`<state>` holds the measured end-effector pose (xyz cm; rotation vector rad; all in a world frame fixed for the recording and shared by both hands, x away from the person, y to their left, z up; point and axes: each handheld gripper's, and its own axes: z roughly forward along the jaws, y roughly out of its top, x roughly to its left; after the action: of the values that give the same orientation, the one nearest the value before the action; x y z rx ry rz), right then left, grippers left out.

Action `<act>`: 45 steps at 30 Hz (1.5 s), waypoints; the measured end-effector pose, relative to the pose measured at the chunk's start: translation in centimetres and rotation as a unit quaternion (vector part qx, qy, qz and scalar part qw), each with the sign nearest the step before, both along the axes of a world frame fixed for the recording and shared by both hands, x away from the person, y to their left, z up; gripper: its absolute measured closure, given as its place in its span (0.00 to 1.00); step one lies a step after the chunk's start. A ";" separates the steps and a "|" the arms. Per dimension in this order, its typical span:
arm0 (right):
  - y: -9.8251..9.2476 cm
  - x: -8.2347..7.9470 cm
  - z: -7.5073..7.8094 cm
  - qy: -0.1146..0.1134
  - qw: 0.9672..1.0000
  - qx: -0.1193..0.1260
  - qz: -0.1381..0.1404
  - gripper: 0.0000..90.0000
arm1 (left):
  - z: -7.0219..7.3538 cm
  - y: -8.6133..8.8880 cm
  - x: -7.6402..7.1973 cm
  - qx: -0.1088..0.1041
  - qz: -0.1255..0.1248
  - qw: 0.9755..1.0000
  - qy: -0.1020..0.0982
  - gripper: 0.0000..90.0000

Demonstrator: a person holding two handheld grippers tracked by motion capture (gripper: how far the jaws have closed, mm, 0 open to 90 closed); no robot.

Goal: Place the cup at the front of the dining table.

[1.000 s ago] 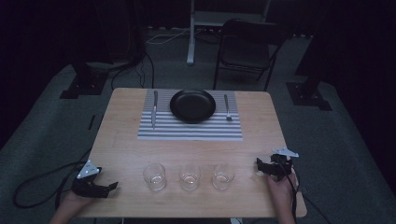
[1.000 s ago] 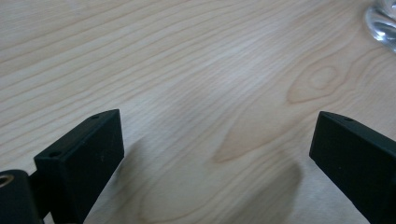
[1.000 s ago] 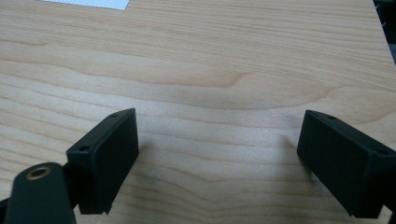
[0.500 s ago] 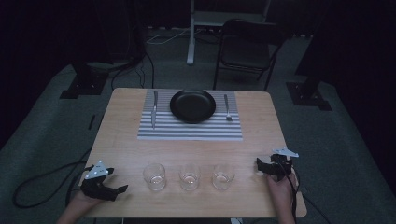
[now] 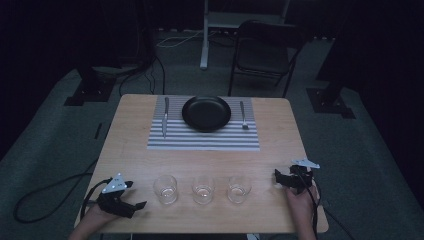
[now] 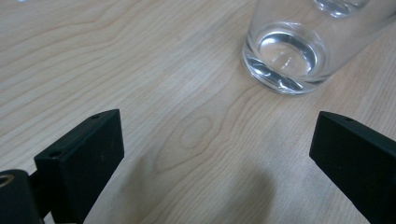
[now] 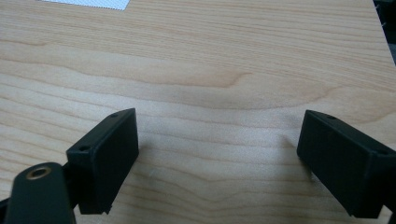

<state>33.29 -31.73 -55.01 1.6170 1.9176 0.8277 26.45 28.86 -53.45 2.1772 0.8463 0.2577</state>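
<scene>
Glasses, three of them, are lined up along the tabletop's (image 5: 130, 150) near edge, the leftmost glass (image 5: 165, 189) set just ahead of the left tongs (image 5: 131, 200), which are spread wide with nothing gripped. Right tongs (image 5: 281, 178) are parked beside the rightmost glass (image 5: 238, 189), likewise wide open and empty.

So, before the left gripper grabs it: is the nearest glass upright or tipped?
Upright: the glass stands on its base on the table.
</scene>
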 end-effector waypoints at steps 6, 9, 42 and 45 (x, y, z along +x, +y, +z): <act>0.0 0.0 0.0 0.000 1.000 0.000 0.000 0.14 | 0.4 -0.9 -0.1 -0.013 -0.013 1.000 -0.011 0.04; 0.0 0.0 0.0 0.000 1.000 0.000 0.000 0.14 | 0.2 -1.4 0.0 -0.015 -0.023 1.000 -0.007 0.04; 0.0 0.0 0.0 0.000 1.000 0.000 0.000 0.14 | 0.1 -6.2 1.0 -0.046 -0.077 0.996 -0.022 0.06; 0.0 0.0 0.0 0.000 1.000 0.000 0.000 0.14 | 0.2 -6.3 1.0 -0.058 -0.073 0.995 -0.026 0.06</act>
<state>33.30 -31.73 -55.01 1.6171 1.9175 0.8281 27.45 22.54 -53.28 2.1035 0.6530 0.1858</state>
